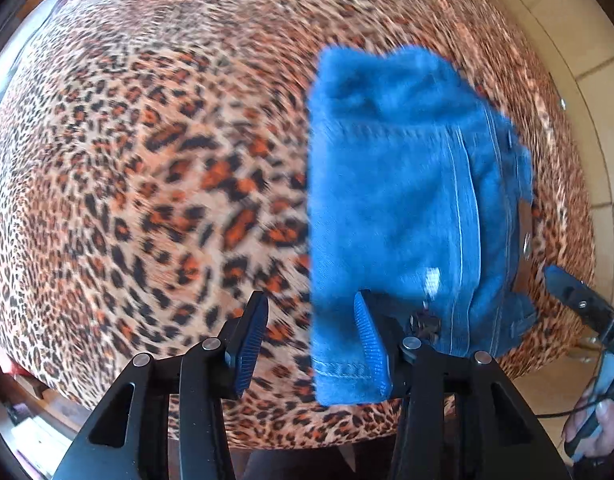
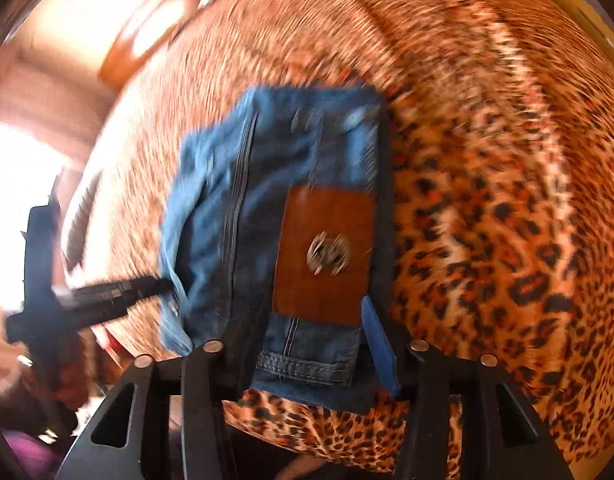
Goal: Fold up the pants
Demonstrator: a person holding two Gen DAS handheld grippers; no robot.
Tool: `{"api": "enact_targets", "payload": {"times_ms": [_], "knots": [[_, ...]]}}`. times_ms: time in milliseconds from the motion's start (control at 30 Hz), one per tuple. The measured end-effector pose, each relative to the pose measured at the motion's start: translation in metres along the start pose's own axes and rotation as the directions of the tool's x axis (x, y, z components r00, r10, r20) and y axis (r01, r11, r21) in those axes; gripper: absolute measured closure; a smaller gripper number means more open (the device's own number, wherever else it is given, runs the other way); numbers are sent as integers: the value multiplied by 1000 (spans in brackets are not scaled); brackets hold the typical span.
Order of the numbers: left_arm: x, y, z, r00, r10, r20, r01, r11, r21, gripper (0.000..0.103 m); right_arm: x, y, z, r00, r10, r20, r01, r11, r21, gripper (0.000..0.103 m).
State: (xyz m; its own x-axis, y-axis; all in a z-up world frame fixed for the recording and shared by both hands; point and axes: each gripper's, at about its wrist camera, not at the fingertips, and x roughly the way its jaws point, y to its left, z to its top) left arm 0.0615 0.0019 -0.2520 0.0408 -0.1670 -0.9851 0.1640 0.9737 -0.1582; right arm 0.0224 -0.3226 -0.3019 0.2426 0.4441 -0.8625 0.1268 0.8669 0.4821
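Note:
The blue denim pants [image 1: 403, 200] lie folded into a compact bundle on the leopard-print cover [image 1: 147, 160]. In the left wrist view my left gripper [image 1: 313, 344] is open; its right finger [image 1: 371, 344] touches the bundle's near hem and its left finger [image 1: 249, 344] is over bare cover. In the right wrist view the pants [image 2: 235, 208] show a brown leather patch [image 2: 327, 252] with a metal badge. My right gripper [image 2: 303, 360] has its jaws apart around the waistband edge; its right pad [image 2: 381, 352] shows and its left finger is hidden under denim. Both views are motion-blurred.
The right gripper [image 1: 579, 304] and the hand holding it show at the right edge of the left wrist view; the left gripper [image 2: 107, 296] shows at the left of the right wrist view. Pale tiled floor [image 1: 599, 80] lies beyond the cover's right edge.

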Motion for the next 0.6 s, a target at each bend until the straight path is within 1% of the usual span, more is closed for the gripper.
{"api": "enact_targets", "payload": {"times_ms": [67, 100, 167, 200, 233, 300, 400, 500, 567, 600], "knots": [[-6, 10, 17, 1000, -23, 6, 23, 999, -47, 58, -14, -18, 11, 999, 10, 35, -13, 998, 67, 37], [-7, 14, 27, 999, -46, 0, 46, 997, -70, 57, -16, -24, 15, 999, 15, 44, -19, 996, 88, 37], [-4, 16, 46, 996, -87, -18, 85, 991, -99, 51, -18, -37, 28, 997, 47, 64, -55, 989, 140, 35], [-2, 15, 54, 995, -95, -24, 92, 990, -104, 48, -15, -42, 37, 995, 66, 73, -78, 983, 168, 34], [2, 13, 66, 995, -98, -34, 94, 990, -105, 47, -9, -44, 41, 994, 78, 78, -91, 979, 184, 33], [6, 10, 80, 993, -108, -44, 103, 989, -104, 47, 4, -47, 53, 993, 91, 79, -106, 971, 213, 33], [14, 8, 99, 991, -118, -58, 111, 987, -117, 46, 23, -45, 65, 991, 112, 79, -128, 964, 232, 33], [25, 7, 109, 986, -146, -83, 134, 982, -135, 41, 42, -42, 72, 988, 143, 55, -152, 960, 235, 32], [30, 5, 112, 986, -144, -86, 132, 983, -131, 39, 47, -37, 76, 988, 152, 41, -157, 963, 218, 28], [30, 4, 107, 986, -145, -78, 135, 983, -123, 37, 46, -33, 77, 985, 169, 42, -174, 963, 203, 23]]}}
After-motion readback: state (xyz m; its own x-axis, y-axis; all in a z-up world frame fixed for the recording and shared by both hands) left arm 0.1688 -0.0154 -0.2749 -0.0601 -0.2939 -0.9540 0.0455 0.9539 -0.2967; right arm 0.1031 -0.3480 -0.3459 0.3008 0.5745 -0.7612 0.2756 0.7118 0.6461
